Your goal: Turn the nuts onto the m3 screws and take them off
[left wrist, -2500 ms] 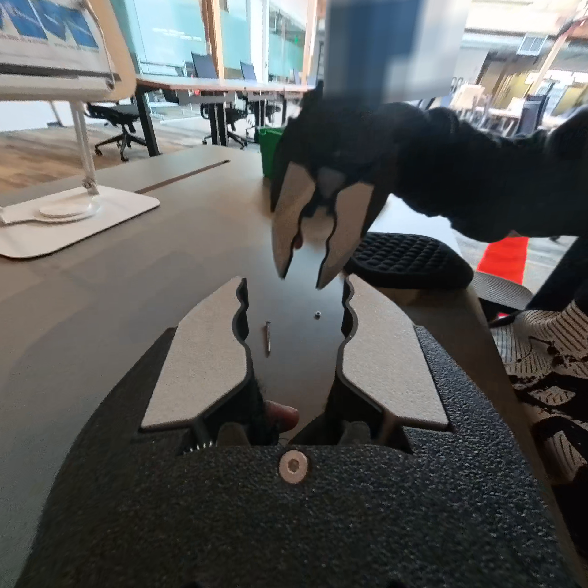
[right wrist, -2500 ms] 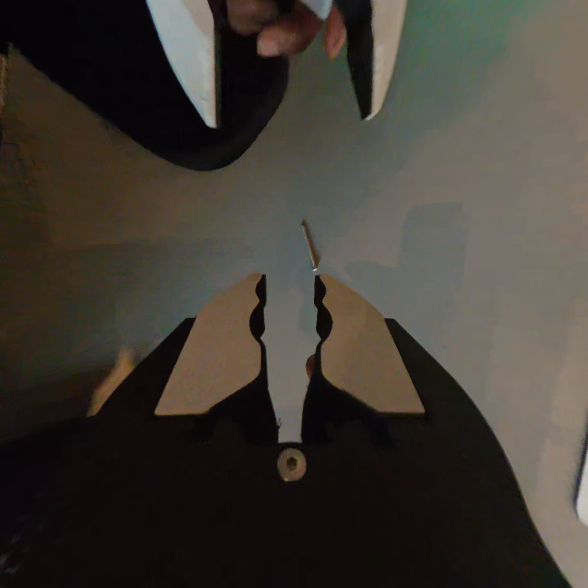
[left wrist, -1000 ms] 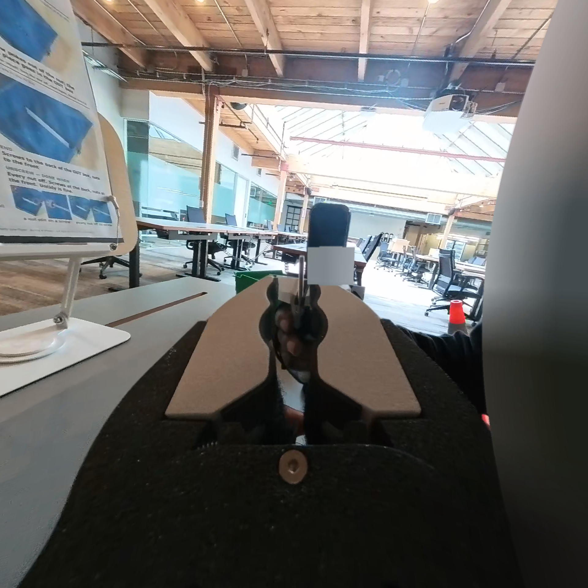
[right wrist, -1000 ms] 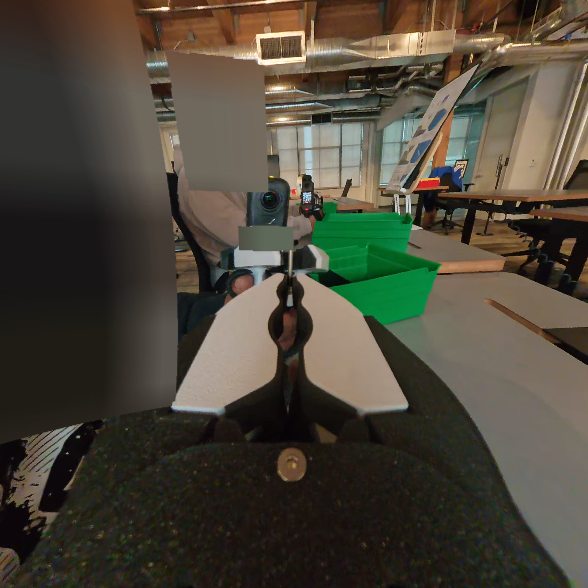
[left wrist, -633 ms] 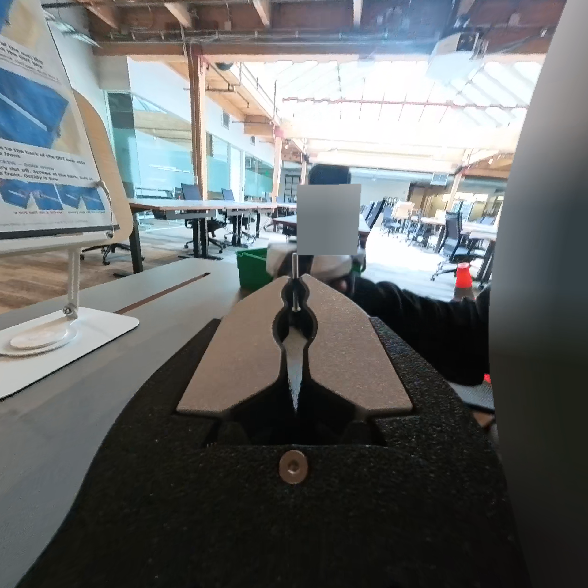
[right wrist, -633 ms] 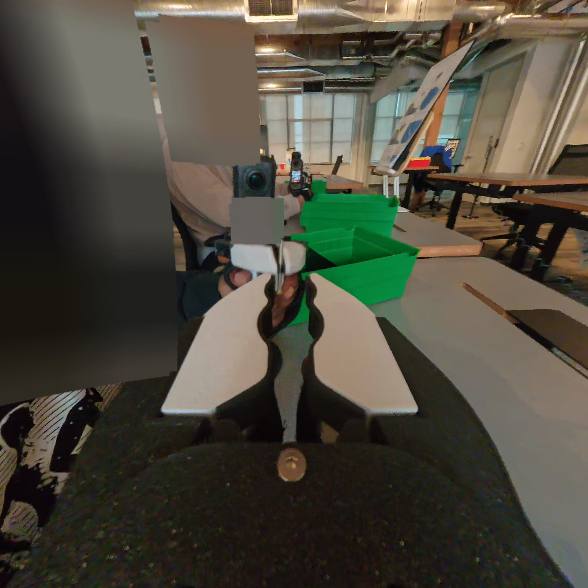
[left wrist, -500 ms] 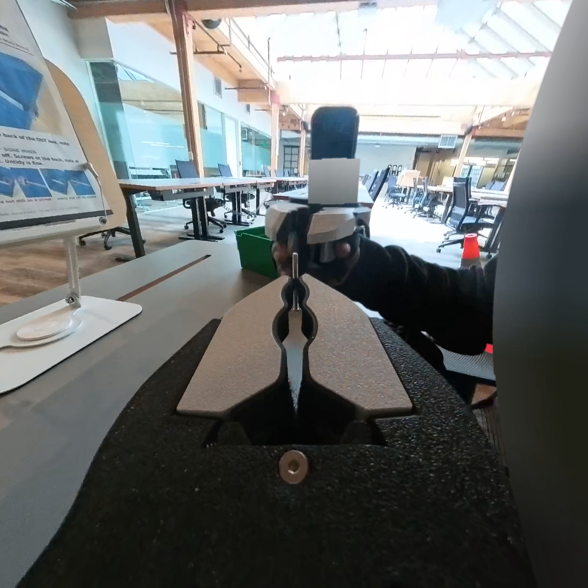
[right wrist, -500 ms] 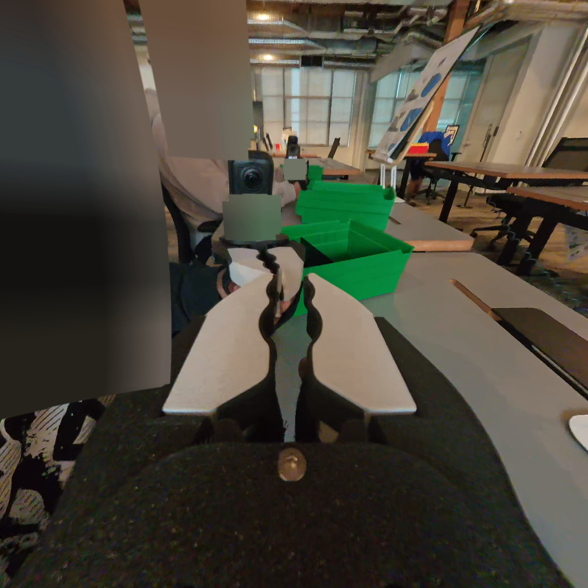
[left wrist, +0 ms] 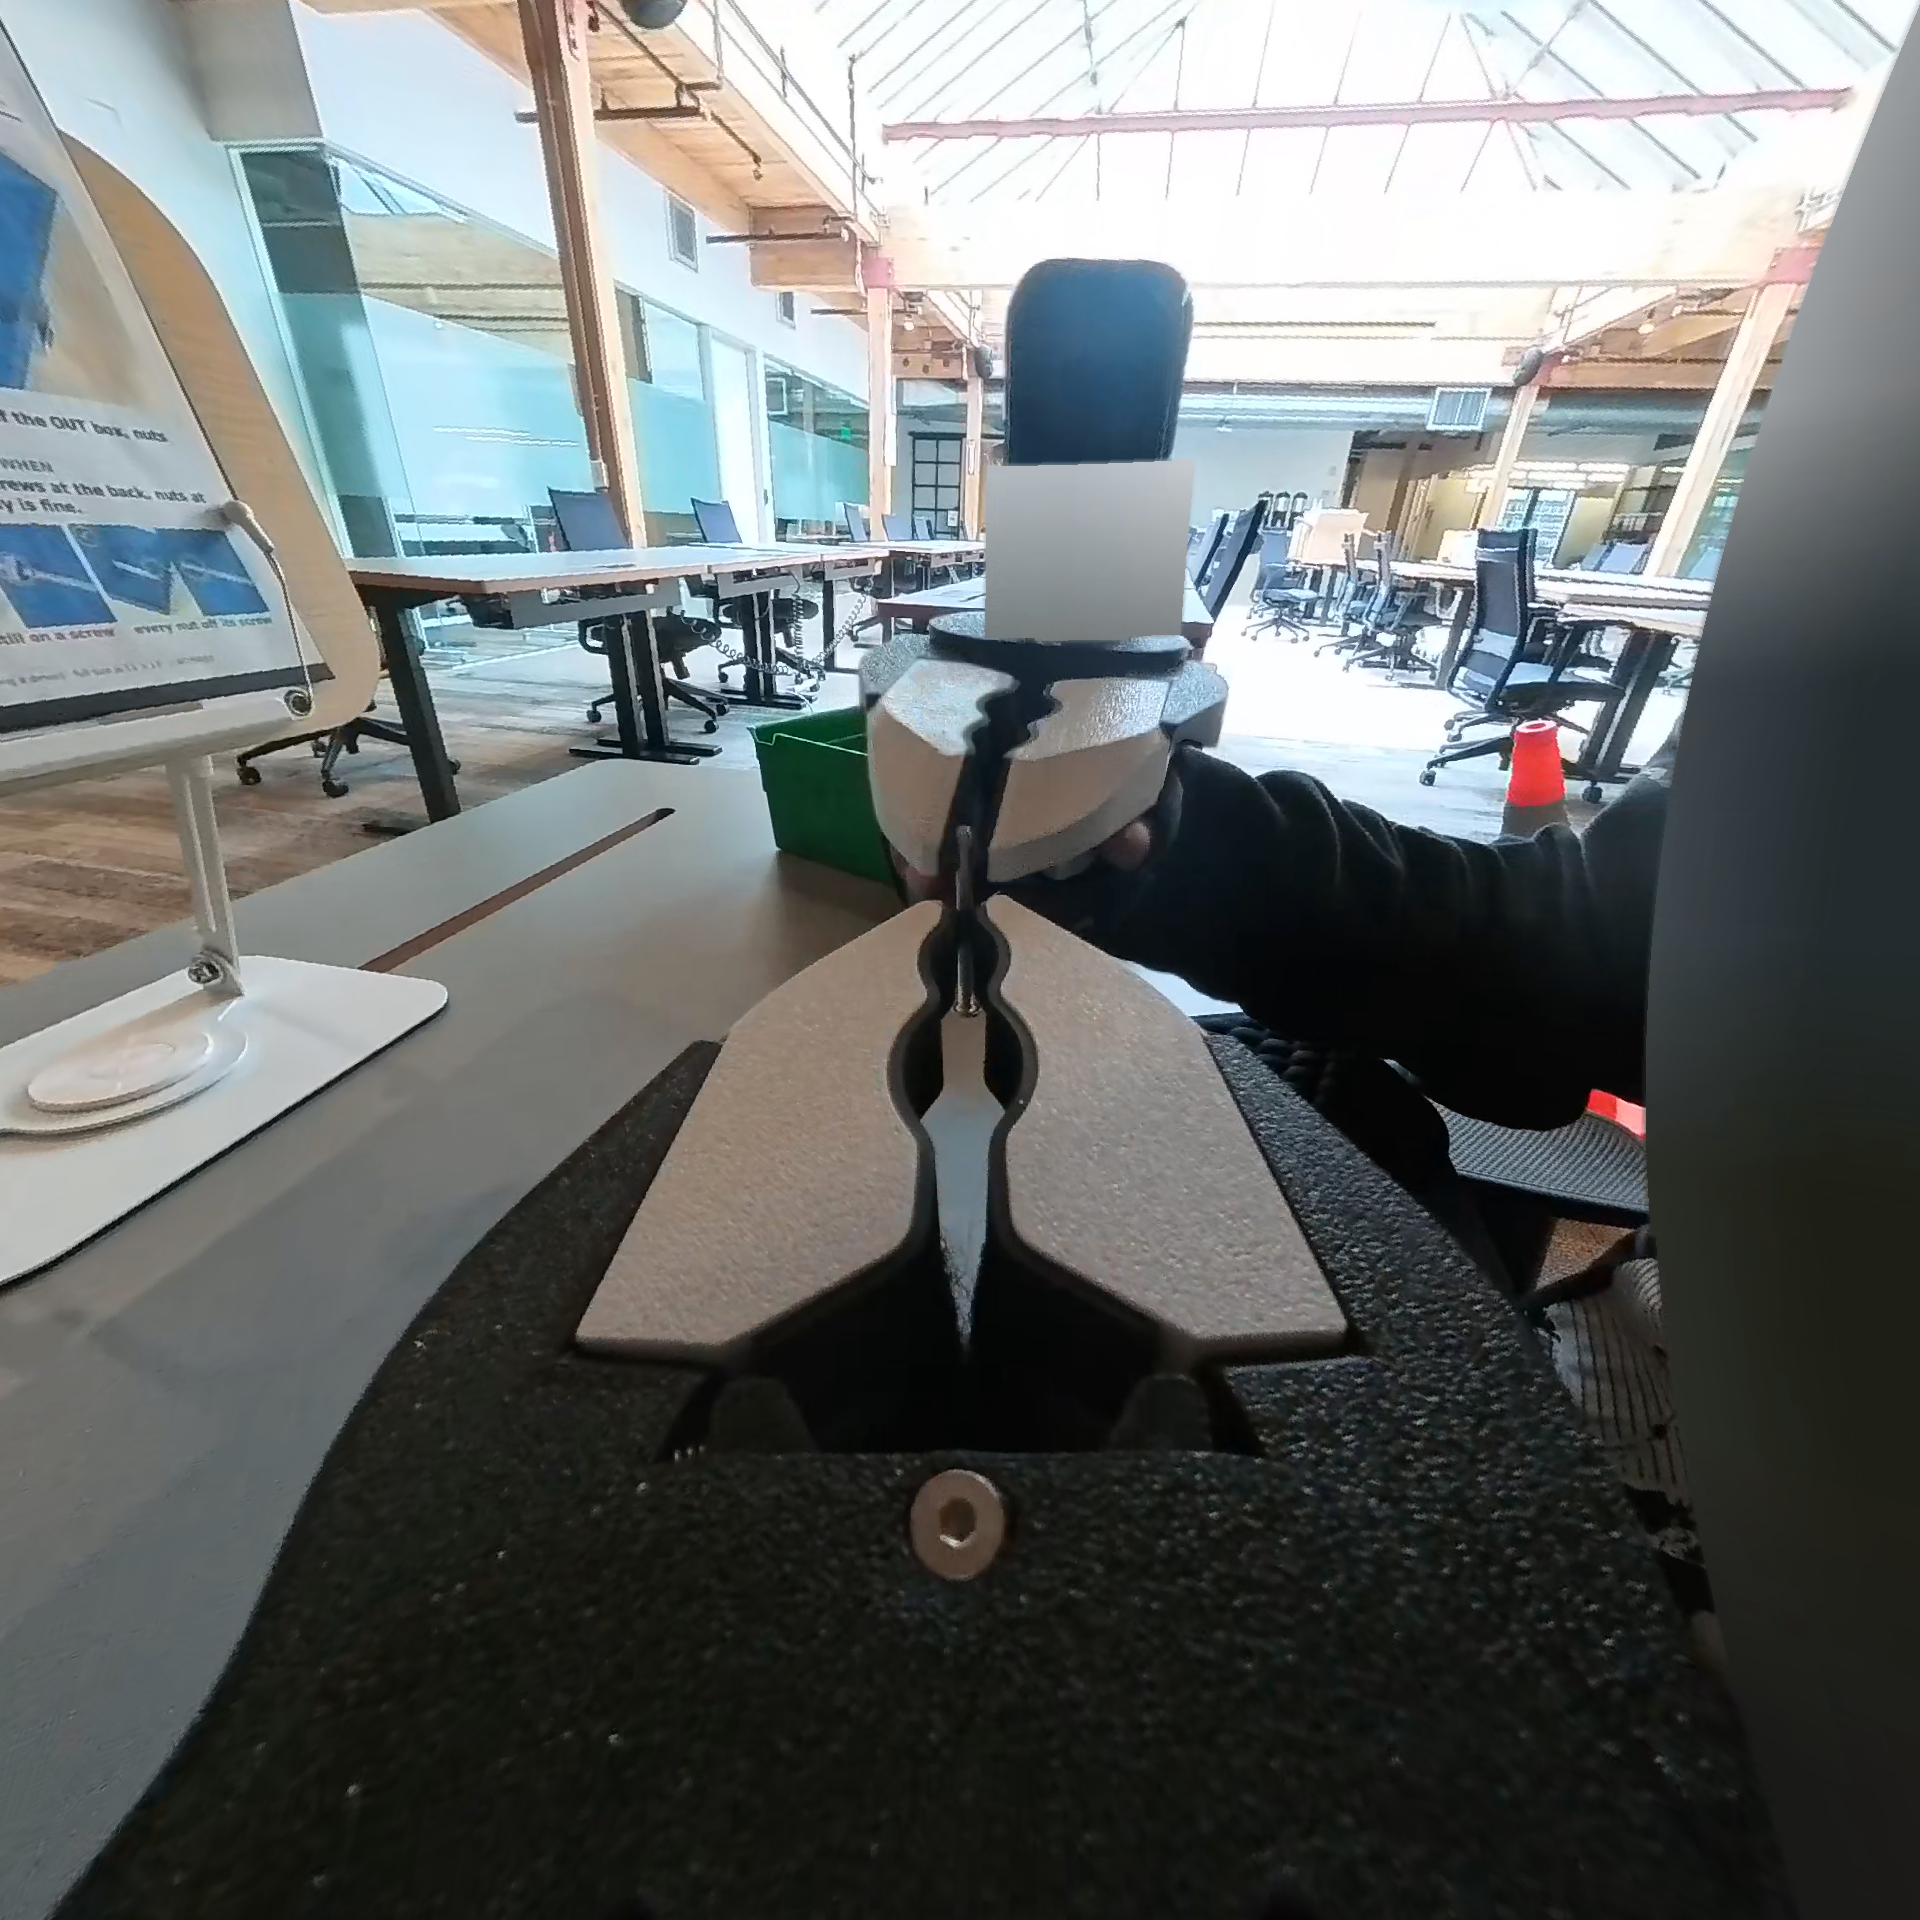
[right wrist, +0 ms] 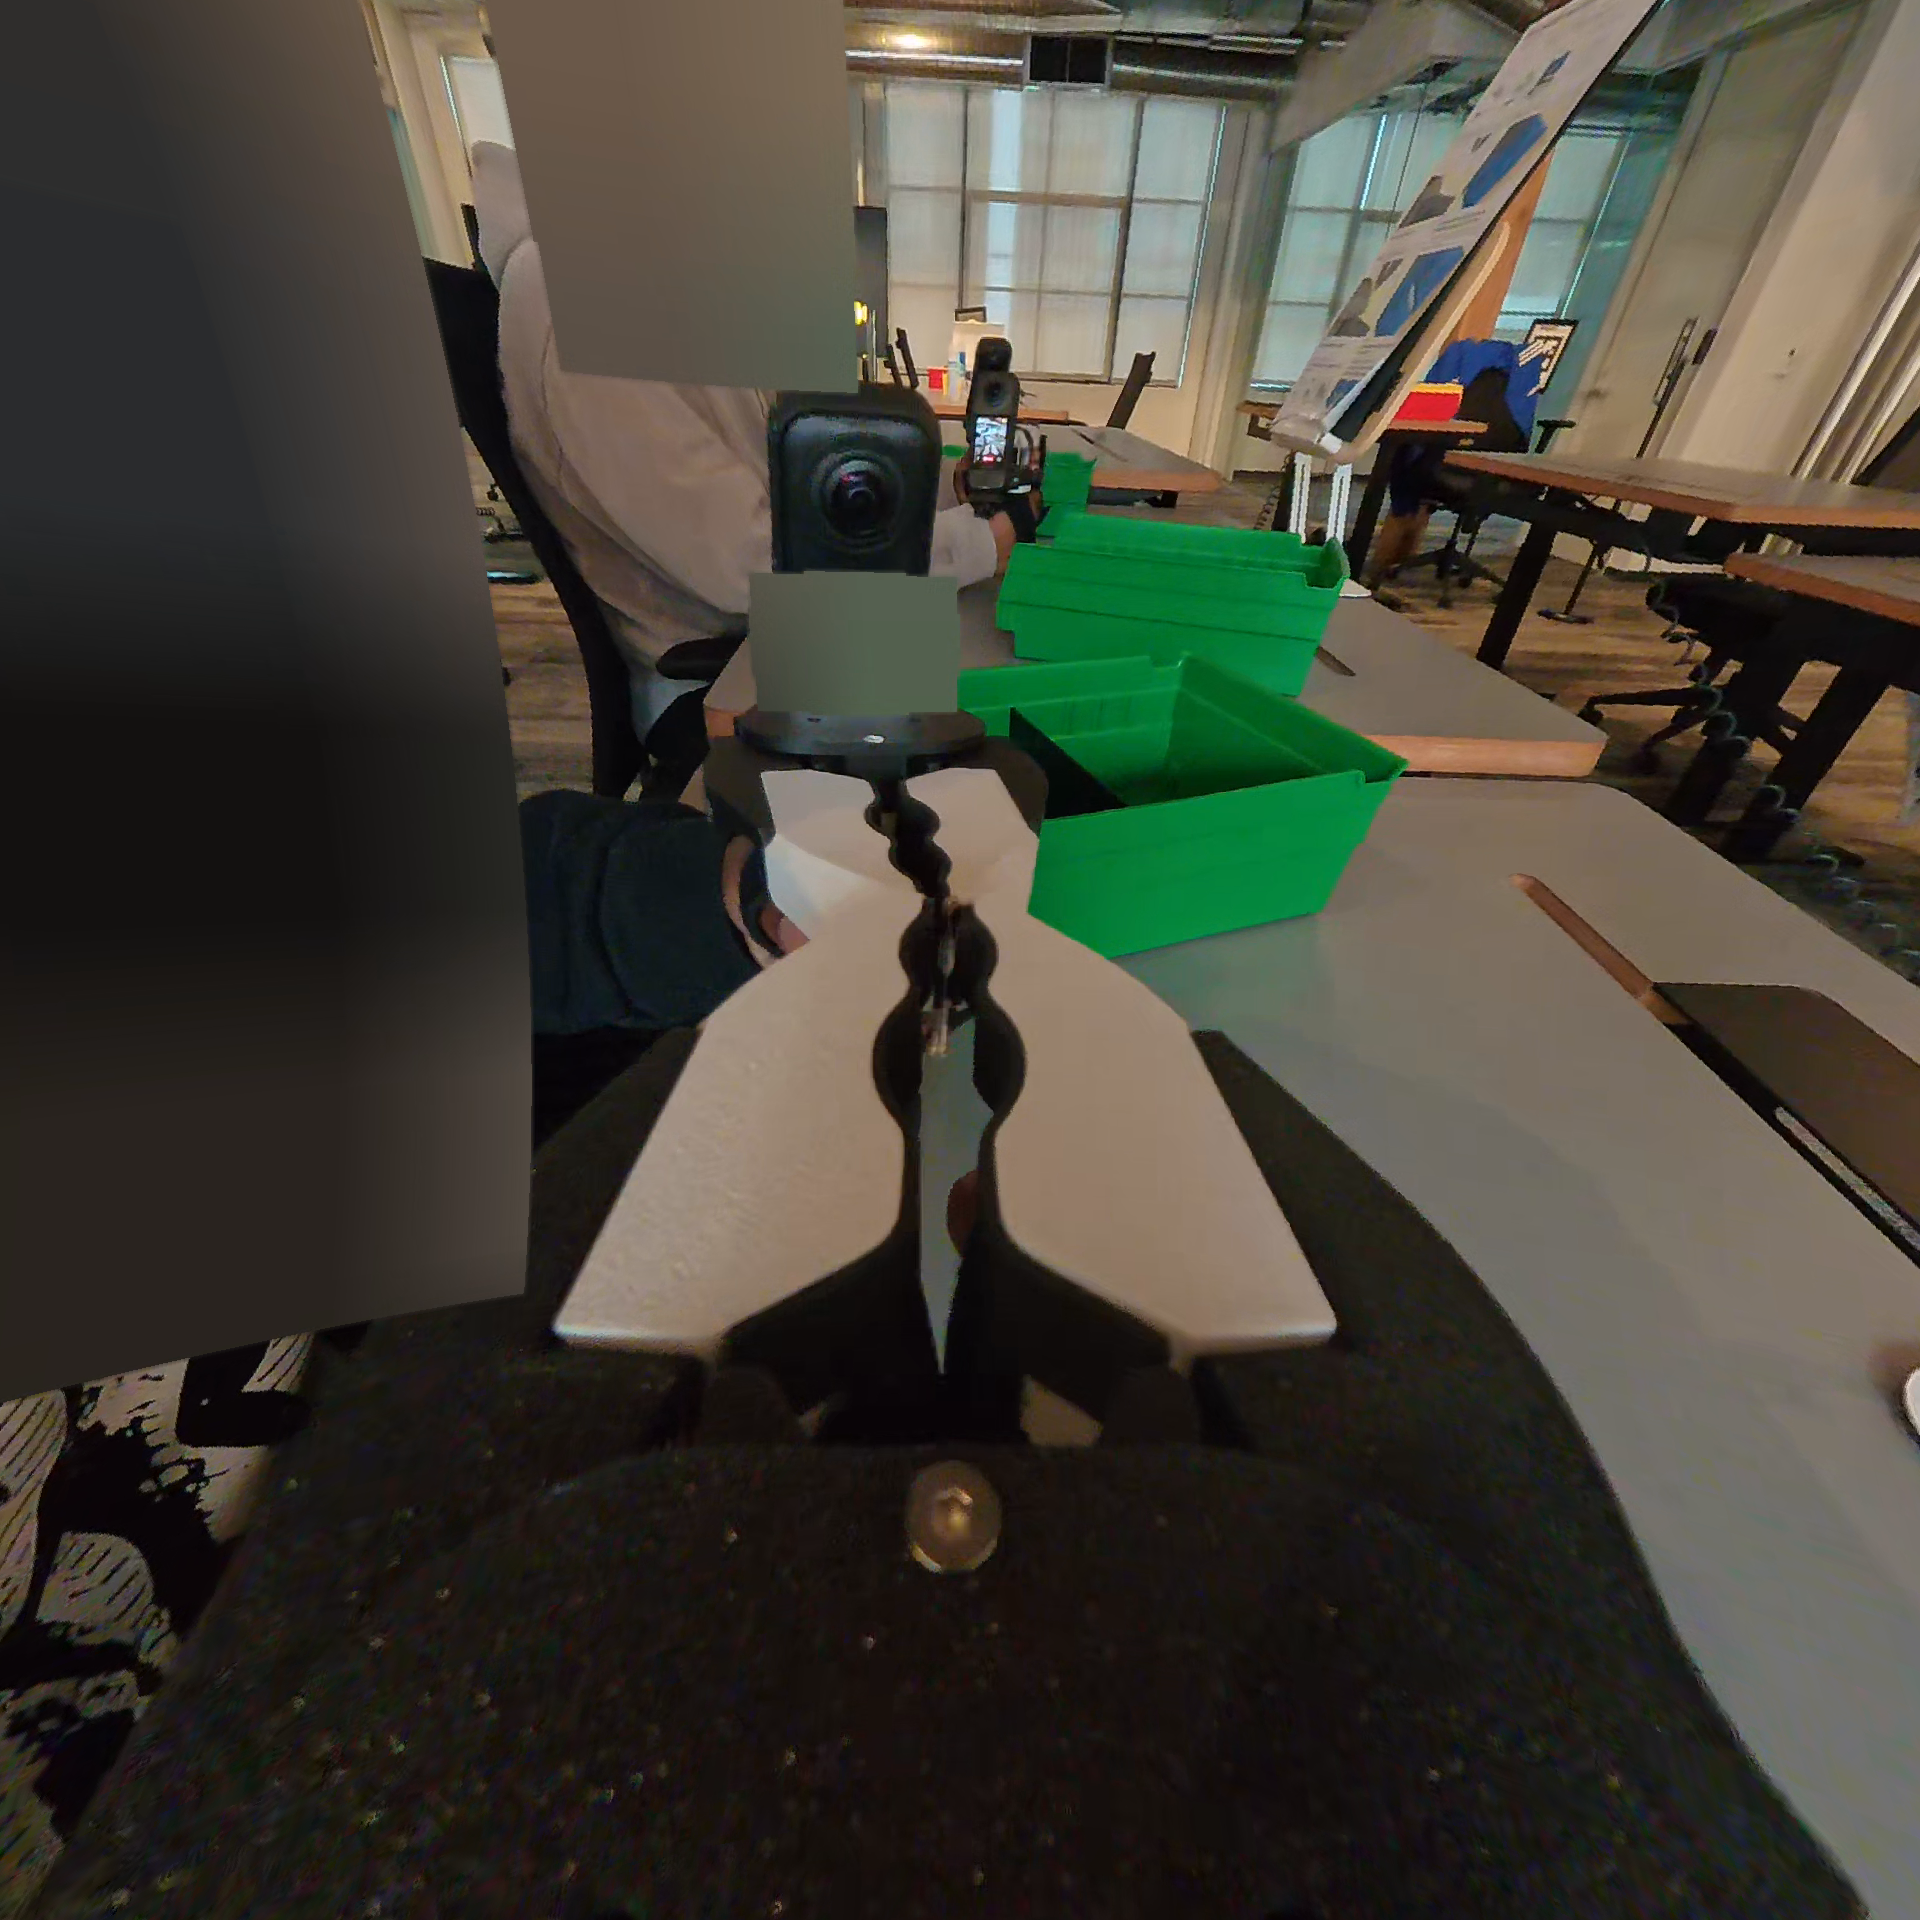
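In the left wrist view, the left gripper [left wrist: 964,920] has its fingers closed on a thin metal screw [left wrist: 965,935], whose head sits in the notch behind the tips while the shaft runs forward into the closed fingers of the right gripper [left wrist: 971,831], held just ahead by a dark-sleeved hand above the grey table [left wrist: 416,1091], with a green bin [left wrist: 821,790] behind. In the right wrist view, the right gripper [right wrist: 943,925] is closed on the same screw [right wrist: 940,997] tip to tip with the left gripper [right wrist: 914,831]; whether a nut sits on the screw cannot be told, and two green bins [right wrist: 1195,831] stand on the table [right wrist: 1455,1039] to the right.
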Motion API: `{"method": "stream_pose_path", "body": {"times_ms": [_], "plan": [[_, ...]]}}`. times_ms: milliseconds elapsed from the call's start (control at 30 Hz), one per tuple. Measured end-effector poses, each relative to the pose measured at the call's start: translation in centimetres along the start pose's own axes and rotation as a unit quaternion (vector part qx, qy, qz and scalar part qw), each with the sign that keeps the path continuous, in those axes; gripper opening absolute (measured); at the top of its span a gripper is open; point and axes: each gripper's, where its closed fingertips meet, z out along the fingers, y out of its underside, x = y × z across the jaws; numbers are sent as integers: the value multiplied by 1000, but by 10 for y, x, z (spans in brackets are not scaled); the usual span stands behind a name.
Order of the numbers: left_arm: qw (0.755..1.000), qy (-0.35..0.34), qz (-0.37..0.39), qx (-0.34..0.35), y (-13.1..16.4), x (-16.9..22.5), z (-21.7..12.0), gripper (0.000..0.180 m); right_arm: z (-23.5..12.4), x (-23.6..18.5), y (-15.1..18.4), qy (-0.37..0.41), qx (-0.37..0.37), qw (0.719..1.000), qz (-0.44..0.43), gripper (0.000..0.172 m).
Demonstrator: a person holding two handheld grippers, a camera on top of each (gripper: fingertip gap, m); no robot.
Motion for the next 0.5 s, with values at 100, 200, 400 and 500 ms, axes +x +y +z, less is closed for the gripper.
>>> {"method": "stream_pose_path", "body": {"times_ms": [100,200,400,500], "plan": [[1000,0,2,-1,0,0,0,2,0,0,0,1,-6,1000,-4,1],[1000,1,-1,-20,7,-2,1,21,-2,-1,-8,-6,10,1000,0,1],[999,15,8,-42,16,2,8,26,-1,-1,-16,-6,19,1000,0,1],[999,20,11,-43,16,4,10,22,0,-1,-15,-7,20,1000,3,1]]}}
